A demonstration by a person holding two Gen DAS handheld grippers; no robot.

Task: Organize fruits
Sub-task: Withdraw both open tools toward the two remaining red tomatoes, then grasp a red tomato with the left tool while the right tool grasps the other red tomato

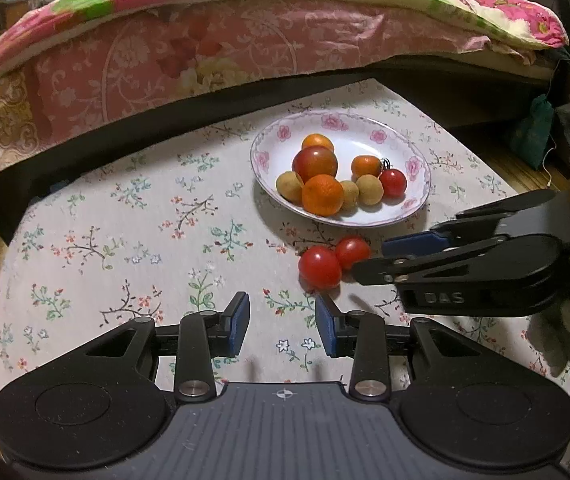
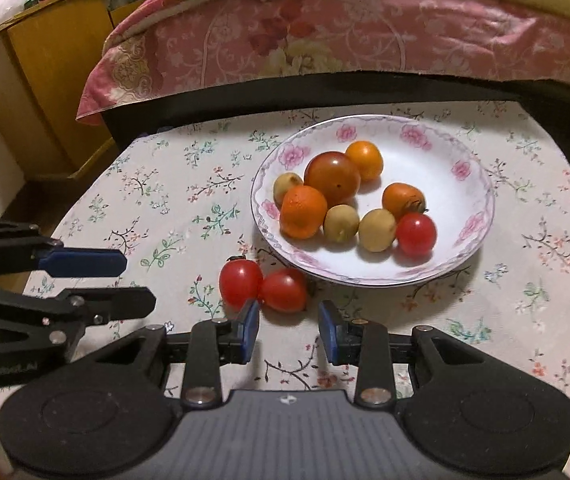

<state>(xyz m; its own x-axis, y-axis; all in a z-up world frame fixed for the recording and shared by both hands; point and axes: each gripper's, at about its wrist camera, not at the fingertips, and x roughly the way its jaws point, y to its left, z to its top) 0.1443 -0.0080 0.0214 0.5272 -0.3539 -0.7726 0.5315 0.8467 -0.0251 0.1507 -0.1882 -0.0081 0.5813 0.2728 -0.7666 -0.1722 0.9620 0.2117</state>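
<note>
Right wrist view: two cherry tomatoes (image 2: 263,288) (touching) lie just beyond the empty, released right claw (image 2: 288,330); plate (image 2: 473,200) behind.

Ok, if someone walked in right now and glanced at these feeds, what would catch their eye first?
Probably the flowered white plate piled with fruit: orange ones, a big reddish tomato, small tan ones and a cherry tomato. Next, the two red cherry tomatoes lying loose on the floral tablecloth just in front of the plate, touching each other. The right gripper is right at them with empty jaws, and the left gripper hangs beside, also empty.
</note>
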